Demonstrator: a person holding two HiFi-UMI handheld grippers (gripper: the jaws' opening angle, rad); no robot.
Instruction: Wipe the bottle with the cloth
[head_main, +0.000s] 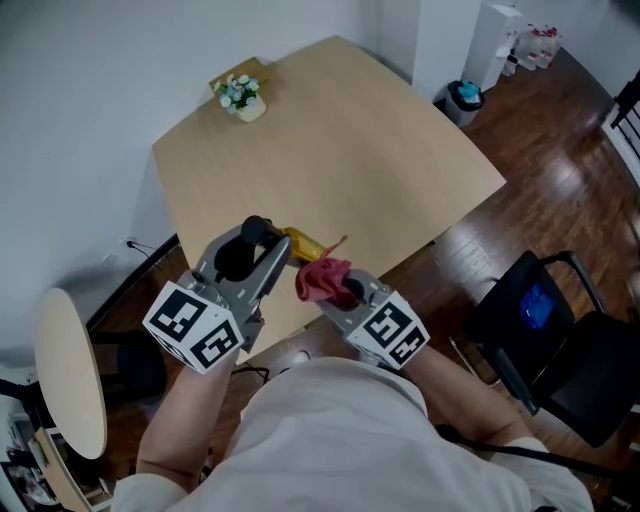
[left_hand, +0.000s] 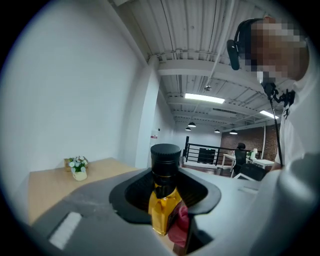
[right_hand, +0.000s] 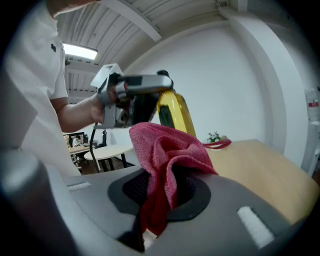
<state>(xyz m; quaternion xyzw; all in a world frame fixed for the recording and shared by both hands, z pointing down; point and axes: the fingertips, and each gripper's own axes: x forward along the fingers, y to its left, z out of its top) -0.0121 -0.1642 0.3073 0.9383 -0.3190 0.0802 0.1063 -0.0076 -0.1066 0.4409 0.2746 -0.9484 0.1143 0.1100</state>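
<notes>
We count two grippers, one in each hand, both held up in front of the person at the near edge of the one wooden table (head_main: 330, 150).

The left gripper (head_main: 264, 238) is closed tight on the one bottle (left_hand: 163, 202), with its jaws pinching the neck just under the single black cap (left_hand: 165, 154). The bottle holds a yellow liquid. In the head view its body slants out of the jaws toward the other gripper, off the tabletop.

The right gripper (right_hand: 159, 202) is pressed together on the one cloth (right_hand: 167, 152), a red one. Its lower part is trapped between the jaws and the rest bunches up above them in loose folds. One thin red loop sticks out to the side.

The cloth sits just beside the bottle's body. The left gripper view shows red fabric right against the lower side of the bottle, but we cannot tell whether they truly touch.

On the table's far corner stands one small pot of flowers (head_main: 241, 97), well apart from the grippers. Around the table we count one round pale side table (head_main: 70, 370) to the left and one black chair (head_main: 560, 345) to the right, with one blue thing (head_main: 536, 305) lying on its seat.
</notes>
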